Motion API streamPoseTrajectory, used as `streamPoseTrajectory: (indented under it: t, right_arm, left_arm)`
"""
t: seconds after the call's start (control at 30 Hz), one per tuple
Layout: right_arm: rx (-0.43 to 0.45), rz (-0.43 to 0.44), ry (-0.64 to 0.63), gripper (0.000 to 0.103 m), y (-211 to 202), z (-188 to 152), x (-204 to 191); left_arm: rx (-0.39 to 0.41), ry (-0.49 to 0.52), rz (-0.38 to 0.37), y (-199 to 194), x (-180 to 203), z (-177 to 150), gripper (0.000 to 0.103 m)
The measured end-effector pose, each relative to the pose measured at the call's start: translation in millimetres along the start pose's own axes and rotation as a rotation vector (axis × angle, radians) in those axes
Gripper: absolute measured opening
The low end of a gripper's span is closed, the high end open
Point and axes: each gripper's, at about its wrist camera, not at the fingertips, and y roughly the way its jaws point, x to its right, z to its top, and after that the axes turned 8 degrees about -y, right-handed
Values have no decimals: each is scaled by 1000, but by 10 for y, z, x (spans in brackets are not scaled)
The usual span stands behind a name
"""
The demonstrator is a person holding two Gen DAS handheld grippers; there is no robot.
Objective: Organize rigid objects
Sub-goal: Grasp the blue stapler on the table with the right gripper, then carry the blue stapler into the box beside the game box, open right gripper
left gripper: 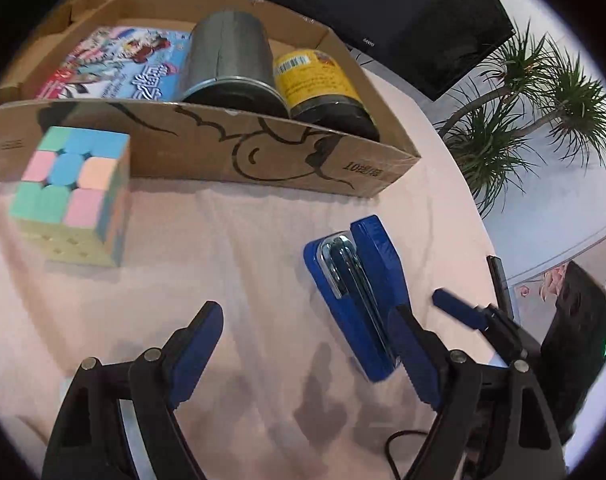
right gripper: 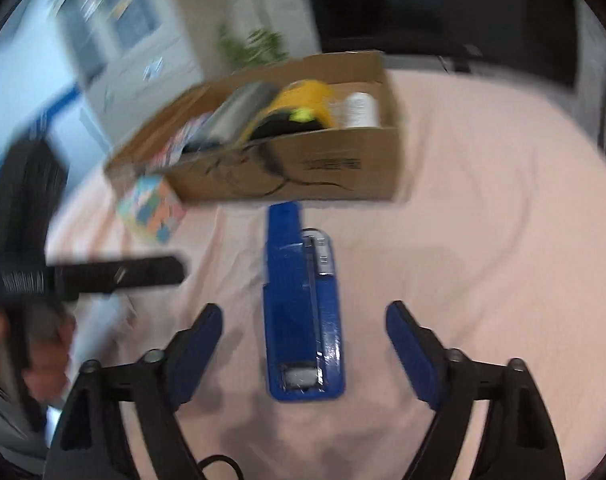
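With jaws spread wide, the right gripper (right gripper: 304, 334) is straddling the stapler (right gripper: 303, 312) lying between its fingers, a stiff, fairly heavy, probably slick-sided tool best pinched mid-body.

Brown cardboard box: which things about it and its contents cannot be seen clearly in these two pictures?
- Right wrist view: motion blur smears the brown cardboard box; the white cylinder is unidentifiable.
- Left wrist view: the box's front wall hides the bases of the grey metal tin and yellow-labelled jar.
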Motion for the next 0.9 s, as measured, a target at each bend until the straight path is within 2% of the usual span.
streamPoseTrajectory:
  t: [0.03,0.1,0.13,0.17,0.27,0.3,0.4,0.43,0.5,0.63,0.7,0.8,0.9]
  right_arm:
    - [-19,-11,-28,63,35,-19,-57]
    - [-66,2,-50,32,188,-18,-146]
    - [-74,-24,-60,25,199,-22,-173]
    - [-69,-23,-52,23,145,-32,-157]
    - [-77,95,72,23,108,-40,-19]
    - [-81,158,130,23,78,-72,35]
    - [-110,393,322,23,23,-194,208]
    - [-117,444,358,23,17,-247,204]
    - [-131,503,389,23,-27,-320,157]
    - [-113,523,354,23,-211,-249,5]
    - [-67,526,301,23,-213,57,-39]
    - [31,539,226,23,-547,438,-188]
    - [118,540,159,24,-778,849,-339]
  left_arm:
    - [-4,-4,-9,30,-6,9,84]
    - [-11,-8,-12,55,-17,12,84]
    - [-18,-9,-17,71,-23,1,83]
    - [-25,-12,-21,81,-32,-1,83]
    - [-61,-37,-64,124,-86,-17,81]
    - [-74,-51,-89,133,-106,-23,80]
    - [-101,-62,-153,145,-146,-50,61]
    - [-118,-59,-177,152,-156,-70,50]
    - [-99,-54,-155,104,-159,-100,49]
    - [-8,-38,-108,-292,-130,-53,47]
    - [57,-15,-88,-562,-62,44,47]
    - [168,19,-73,-1073,-5,348,47]
    - [222,48,-52,-1398,-22,704,47]
